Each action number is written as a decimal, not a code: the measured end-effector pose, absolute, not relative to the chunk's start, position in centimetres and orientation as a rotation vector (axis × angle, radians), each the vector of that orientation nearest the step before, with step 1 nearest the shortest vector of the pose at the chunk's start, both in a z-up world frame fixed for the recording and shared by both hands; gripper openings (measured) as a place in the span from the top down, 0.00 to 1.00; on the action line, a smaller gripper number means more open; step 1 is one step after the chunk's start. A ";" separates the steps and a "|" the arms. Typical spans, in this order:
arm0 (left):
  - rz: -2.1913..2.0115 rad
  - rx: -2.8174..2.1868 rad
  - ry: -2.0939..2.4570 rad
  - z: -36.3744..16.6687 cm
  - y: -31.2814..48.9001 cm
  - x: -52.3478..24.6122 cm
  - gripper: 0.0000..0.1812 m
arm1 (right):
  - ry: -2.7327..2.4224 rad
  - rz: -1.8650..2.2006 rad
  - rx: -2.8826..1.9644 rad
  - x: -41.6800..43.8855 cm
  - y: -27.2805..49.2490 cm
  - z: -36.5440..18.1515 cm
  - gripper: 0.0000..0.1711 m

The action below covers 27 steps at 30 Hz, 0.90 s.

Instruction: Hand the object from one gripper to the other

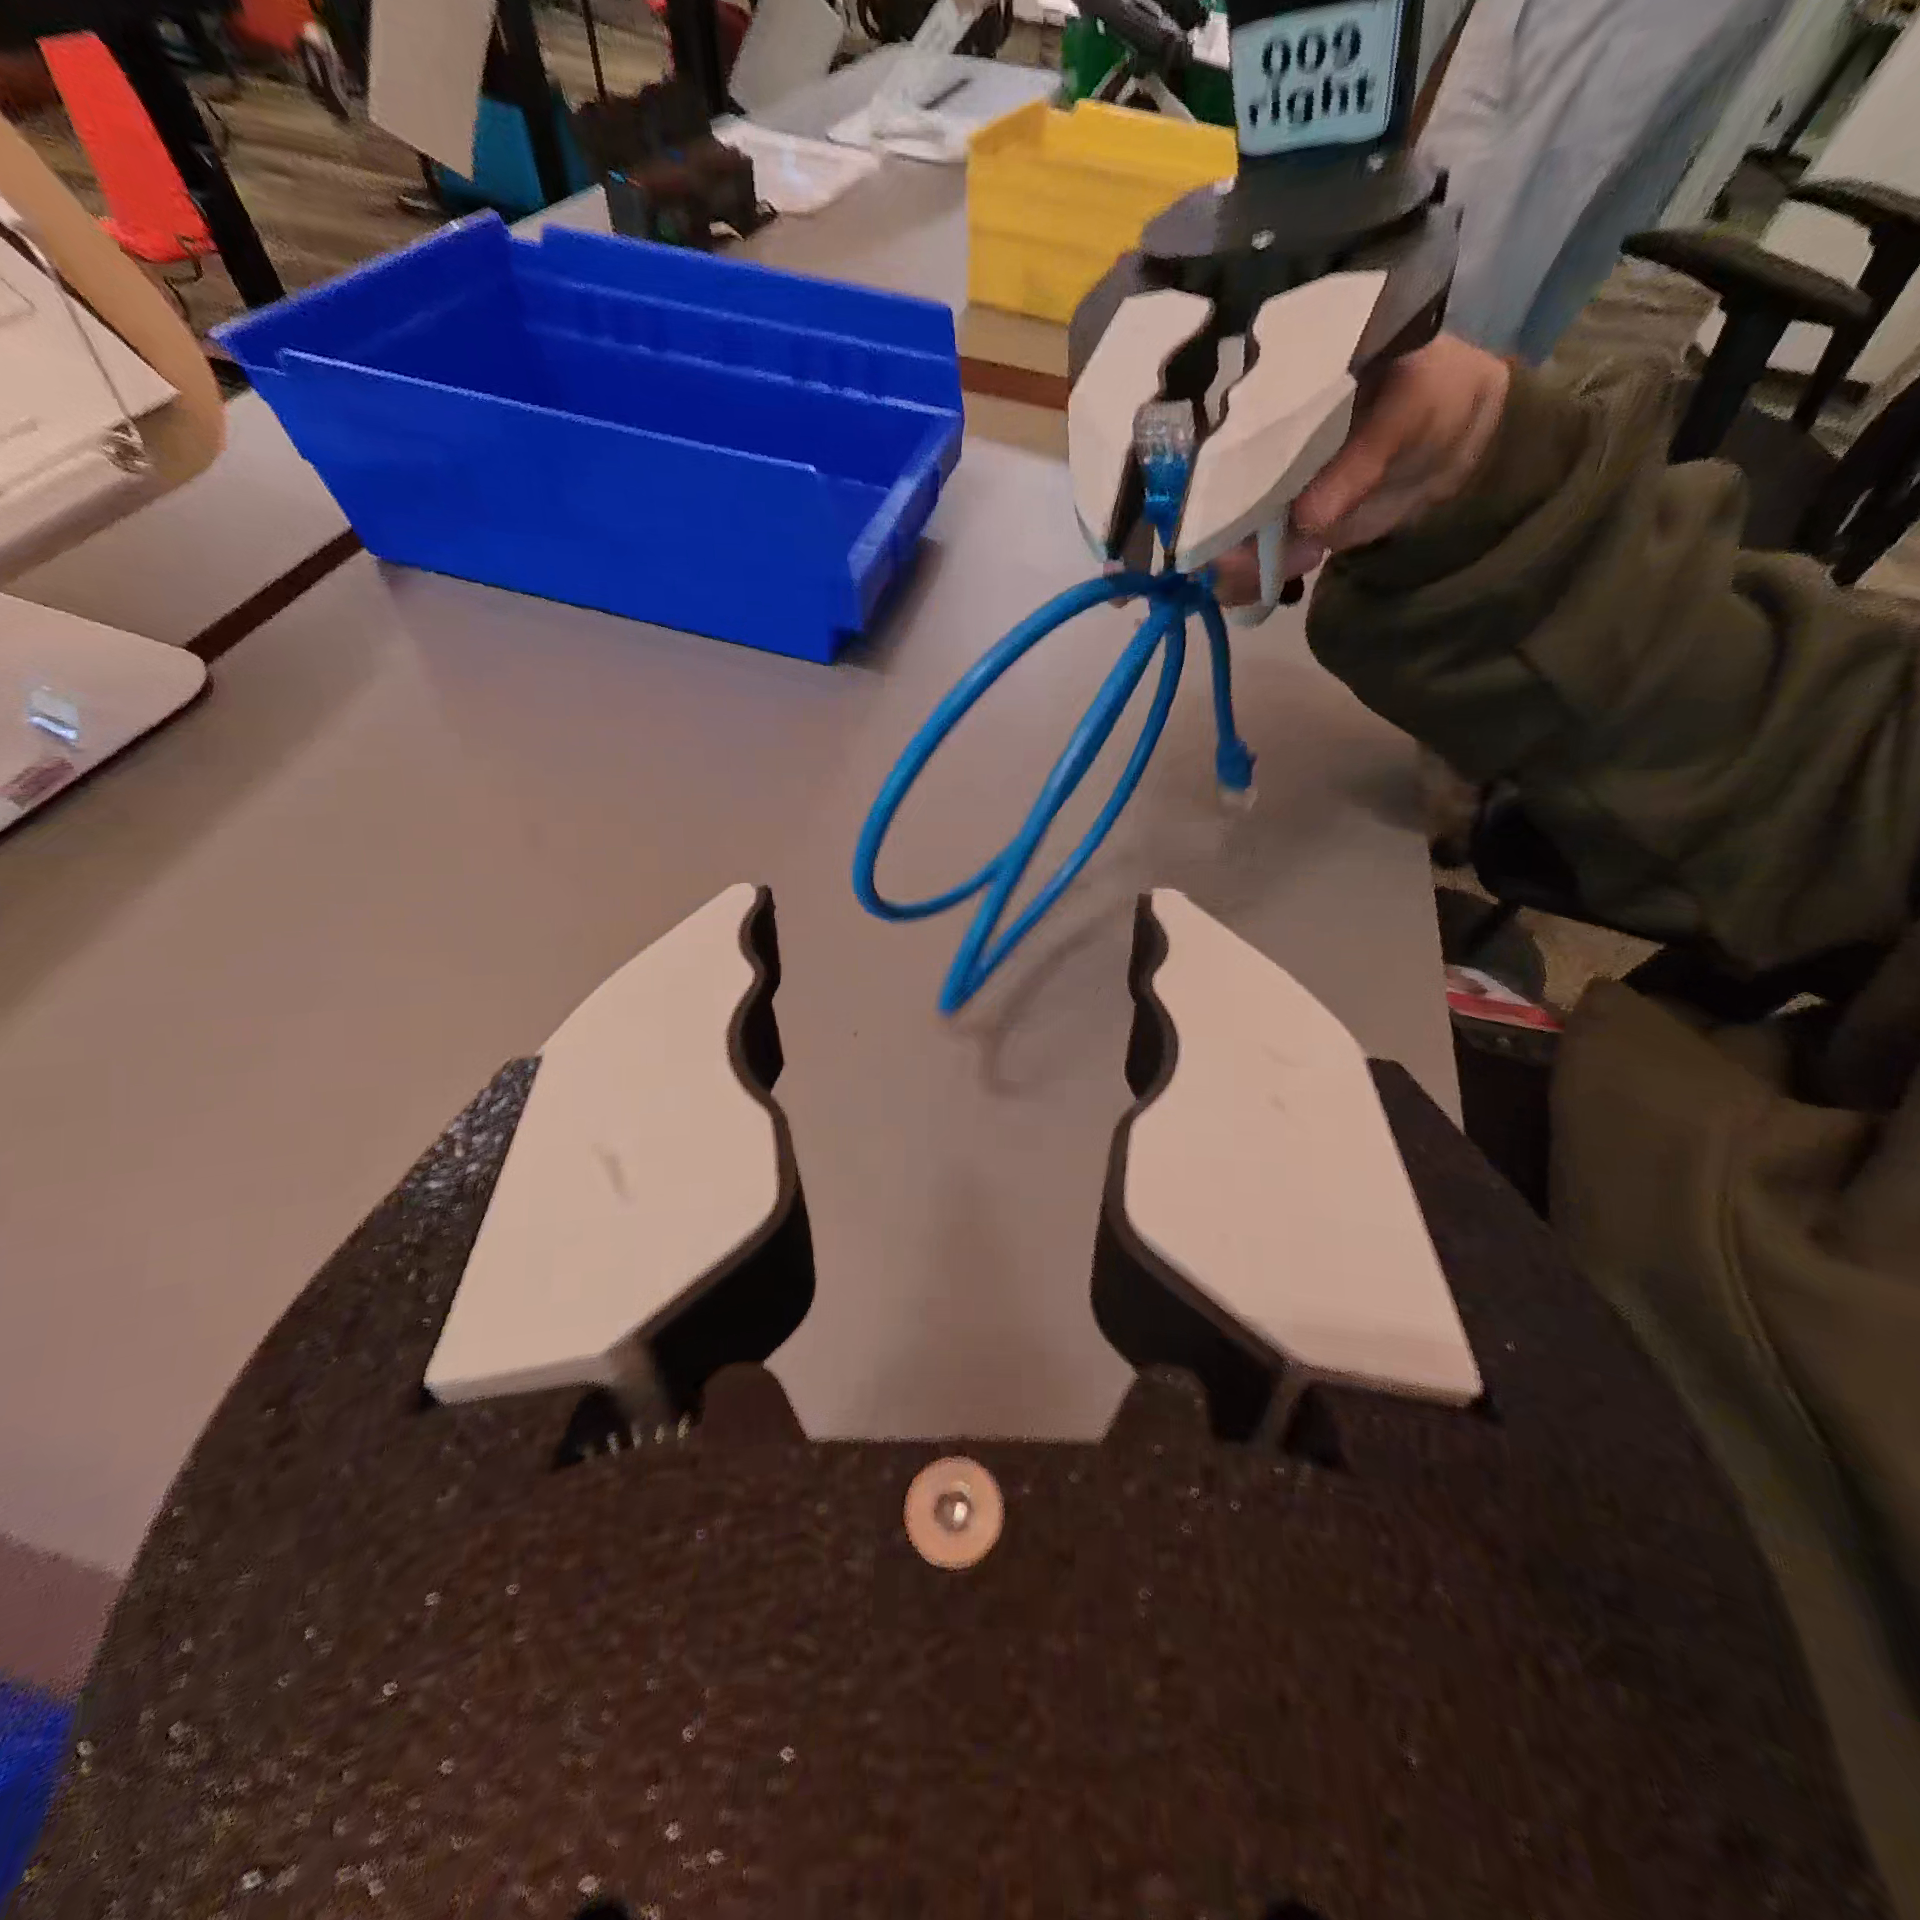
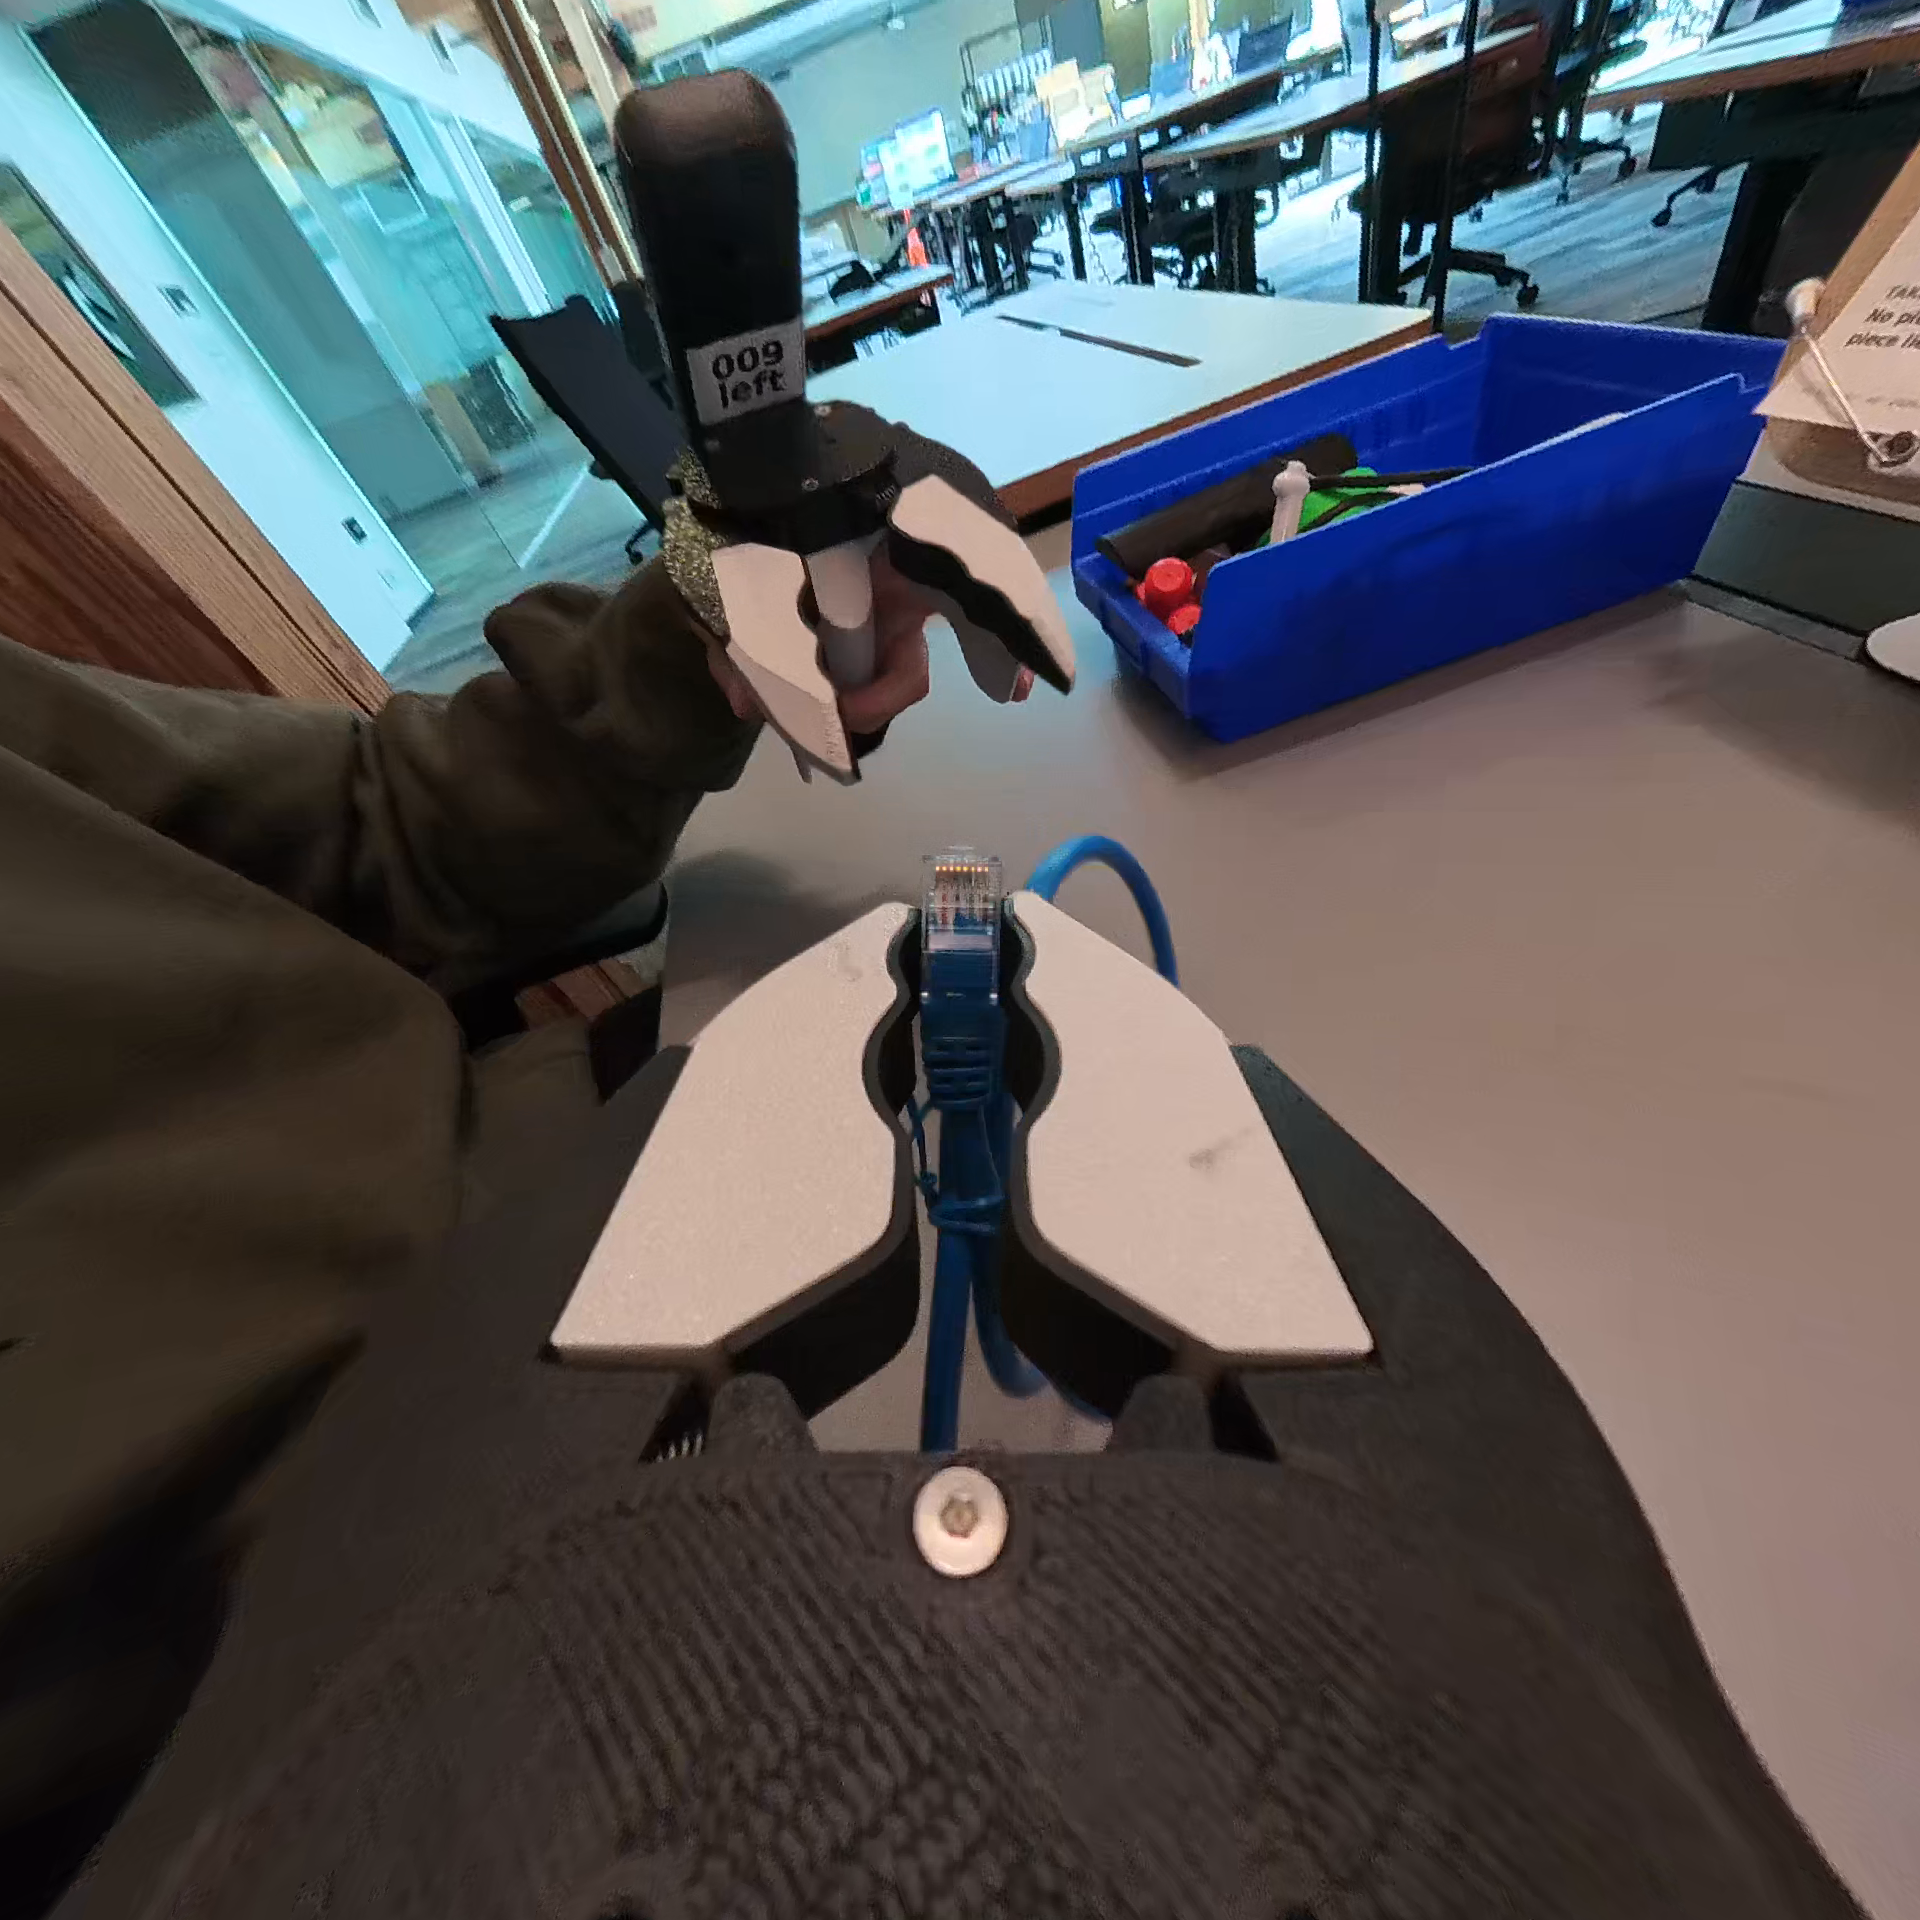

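My left gripper has its fingers wide apart and holds nothing. At about 11 o'clock from it a blue bin sits on the grey counter. At about 1 o'clock my right gripper has its fingers squeezed tight on the plug end of the blue cable. The cable's loops hang down in the air above the counter, just in front of my left fingers
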<state>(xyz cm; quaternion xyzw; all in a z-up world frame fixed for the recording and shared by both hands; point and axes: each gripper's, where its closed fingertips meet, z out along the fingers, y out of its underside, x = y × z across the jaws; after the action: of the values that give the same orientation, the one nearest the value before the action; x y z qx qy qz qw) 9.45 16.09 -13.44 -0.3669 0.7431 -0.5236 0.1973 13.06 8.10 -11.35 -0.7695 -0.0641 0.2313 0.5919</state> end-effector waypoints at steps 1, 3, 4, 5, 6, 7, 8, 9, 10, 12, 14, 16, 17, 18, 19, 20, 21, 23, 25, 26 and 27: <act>-1.441 -1.022 2.098 -13.9 15.9 9.6 0.64 | -0.153 0.528 -1.799 13.0 8.1 -11.4 0.93; -1.368 -0.973 2.137 -14.7 15.3 9.8 0.64 | -0.161 0.513 -1.797 12.8 8.2 -11.1 0.93; -1.332 -0.942 2.165 -15.0 14.9 9.8 0.63 | -0.169 0.507 -1.792 12.6 8.2 -10.9 0.93; -1.287 -0.909 2.183 -15.1 14.5 10.0 0.62 | -0.185 0.503 -1.789 12.3 8.1 -10.7 0.93; -1.238 -0.860 2.190 -15.1 14.1 10.2 0.61 | -0.200 0.495 -1.790 12.1 8.1 -10.5 0.93; -1.180 -0.811 2.184 -15.0 13.9 10.5 0.61 | -0.215 0.487 -1.797 11.8 8.0 -10.4 0.93; -1.119 -0.773 2.170 -14.7 13.8 11.0 0.61 | -0.231 0.478 -1.803 11.6 8.0 -10.4 0.93; -1.070 -0.737 2.155 -14.3 13.8 11.4 0.61 | -0.245 0.473 -1.809 11.4 7.9 -10.4 0.93; -1.042 -0.704 2.148 -14.0 13.6 11.7 0.62 | -0.261 0.473 -1.816 11.1 7.9 -10.4 0.93; -1.040 -0.650 2.200 -14.0 12.7 11.7 0.63 | -0.297 0.479 -1.819 10.5 7.8 -10.4 0.93; -1.028 -0.618 2.299 -14.9 12.0 11.3 0.67 | -0.301 0.479 -1.809 10.2 7.9 -10.2 0.93; -1.001 -0.583 2.345 -15.4 11.7 11.1 0.83 | -0.304 0.476 -1.804 10.2 7.8 -10.0 0.93; -0.991 -0.579 2.322 -15.3 11.8 11.4 0.92 | -0.300 0.465 -1.800 10.4 7.8 -9.9 0.93; -1.005 -0.589 2.306 -15.1 11.8 11.5 0.94 | -0.289 0.444 -1.791 10.7 7.8 -9.8 0.93; -1.037 -0.604 2.307 -14.9 11.6 11.5 0.95 | -0.278 0.417 -1.776 11.1 7.8 -9.6 0.93; -1.077 -0.621 2.285 -14.6 11.5 11.5 0.96 | -0.265 0.393 -1.758 11.5 7.8 -9.4 0.93; -1.125 -0.635 2.255 -14.1 11.5 11.6 0.96 | -0.242 0.372 -1.734 11.9 7.7 -9.0 0.92; -1.185 -0.689 2.186 -13.4 12.1 11.9 0.97 | -0.186 0.323 -1.658 13.2 7.1 -7.5 0.82; -1.257 -0.749 2.106 -12.7 13.0 12.2 0.97 | -0.117 0.251 -1.571 14.8 6.2 -6.1 0.72; -1.330 -0.774 2.072 -12.2 13.3 12.2 0.97 | -0.089 0.212 -1.531 15.6 5.8 -5.7 0.68; -1.413 -0.787 2.041 -11.7 13.4 12.0 0.97 | -0.073 0.180 -1.501 16.3 5.5 -5.5 0.66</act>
<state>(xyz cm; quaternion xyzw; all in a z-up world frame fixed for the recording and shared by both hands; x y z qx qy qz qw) 11.96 13.41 -11.68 -0.2914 0.7556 -0.5231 0.2654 16.32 5.50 -5.46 -0.6810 -0.0330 0.0819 0.7270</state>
